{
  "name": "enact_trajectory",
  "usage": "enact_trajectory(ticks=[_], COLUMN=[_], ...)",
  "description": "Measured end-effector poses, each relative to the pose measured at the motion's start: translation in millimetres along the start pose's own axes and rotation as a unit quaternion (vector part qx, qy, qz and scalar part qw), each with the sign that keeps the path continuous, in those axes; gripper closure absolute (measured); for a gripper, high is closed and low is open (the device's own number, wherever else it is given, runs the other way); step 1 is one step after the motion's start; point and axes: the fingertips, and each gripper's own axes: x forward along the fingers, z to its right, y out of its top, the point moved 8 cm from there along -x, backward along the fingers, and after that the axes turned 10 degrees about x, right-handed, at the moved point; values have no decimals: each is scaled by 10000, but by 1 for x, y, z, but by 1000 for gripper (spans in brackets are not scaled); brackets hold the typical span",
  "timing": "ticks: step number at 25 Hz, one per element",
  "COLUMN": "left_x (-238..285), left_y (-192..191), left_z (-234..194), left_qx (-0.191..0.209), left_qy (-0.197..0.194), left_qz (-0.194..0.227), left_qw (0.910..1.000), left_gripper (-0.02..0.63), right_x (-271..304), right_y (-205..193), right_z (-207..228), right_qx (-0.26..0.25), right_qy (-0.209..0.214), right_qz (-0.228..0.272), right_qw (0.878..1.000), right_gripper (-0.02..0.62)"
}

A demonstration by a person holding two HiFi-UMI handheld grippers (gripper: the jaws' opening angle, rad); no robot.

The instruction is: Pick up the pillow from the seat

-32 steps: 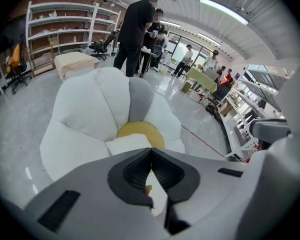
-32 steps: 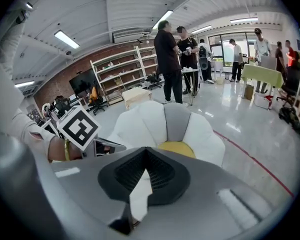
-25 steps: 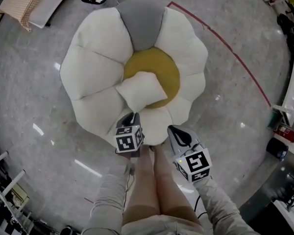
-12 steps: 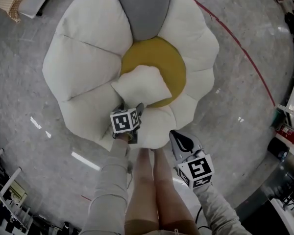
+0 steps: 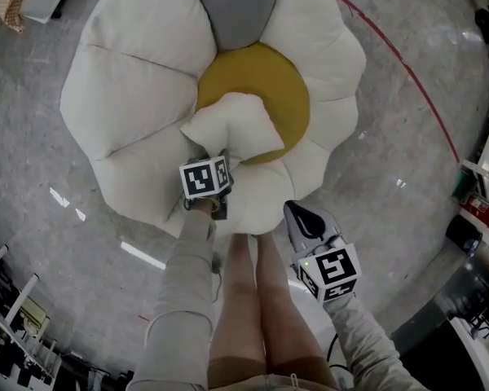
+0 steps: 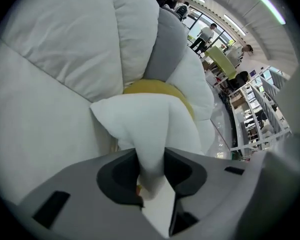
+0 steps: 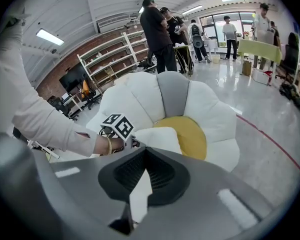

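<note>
A small white square pillow [image 5: 232, 129] lies on the yellow centre [image 5: 269, 80] of a big flower-shaped seat [image 5: 130, 80] with white petals and one grey petal. My left gripper [image 5: 224, 157] is at the pillow's near corner. In the left gripper view its jaws are closing, and the corner of the pillow [image 6: 145, 119] is pinched between the left gripper's [image 6: 151, 171] pads. My right gripper [image 5: 297, 214] hangs back over the seat's near edge, shut and empty. The right gripper view shows the pillow [image 7: 157, 134] beyond that gripper [image 7: 145, 156].
The seat stands on a glossy grey floor with a red line [image 5: 407, 63] at the right. My legs [image 5: 257, 300] stand just in front of the seat. Shelving [image 7: 110, 59] and several people [image 7: 157, 34] are far behind it.
My left gripper has reached forward from the seat's near edge to the pillow's corner and closed on it. The right gripper has stayed about where it was.
</note>
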Motion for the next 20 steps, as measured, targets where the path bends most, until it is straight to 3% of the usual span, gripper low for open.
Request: enact_trajectory(ticks=[8,20], left_x=[-37,-121], left_y=[-1,-8], left_z=[26,68], left_qx=[660,562], left_qy=[-54,-336], left_qz=[412,1175], left_qw=[9970,9909], left_gripper=[502,502], right_x=[-16,-68], right_y=[4,7], right_z=[-6,-16], right_qx=[11,-23], right_qy=[-73,-215], right_qz=[226,599], right_qw=[9997,9980], right_gripper=[595,595])
